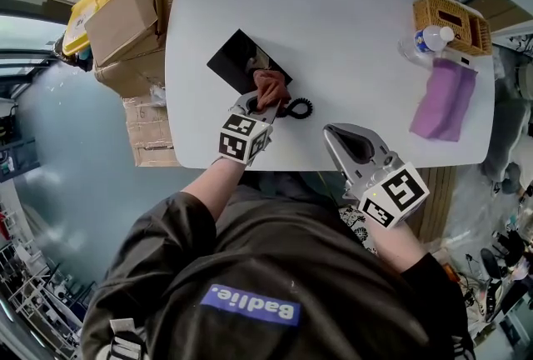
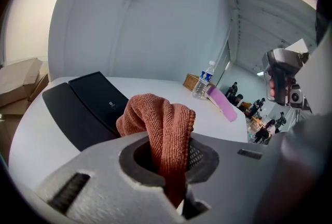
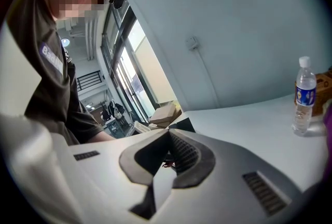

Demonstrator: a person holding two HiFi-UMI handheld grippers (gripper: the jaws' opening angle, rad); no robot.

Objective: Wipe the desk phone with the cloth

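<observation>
The black desk phone (image 1: pixel 237 58) lies on the white table (image 1: pixel 350 25), tilted, its coiled cord (image 1: pixel 299 108) trailing to the right. My left gripper (image 1: pixel 265 106) is shut on a rust-brown cloth (image 1: pixel 271 87), which rests at the phone's near right corner. In the left gripper view the cloth (image 2: pixel 163 124) bunches up out of the gripper (image 2: pixel 167 158), with the phone (image 2: pixel 88 106) just beyond it to the left. My right gripper (image 1: pixel 340 136) hovers at the table's near edge, apart from the phone, its jaws together and holding nothing (image 3: pixel 166 137).
A purple cloth (image 1: pixel 445 100), a water bottle (image 1: pixel 429 40) and a wicker basket (image 1: pixel 450 19) sit at the table's right end. Cardboard boxes (image 1: pixel 125 25) stand beside the left edge. The bottle (image 3: pixel 304 96) shows in the right gripper view too.
</observation>
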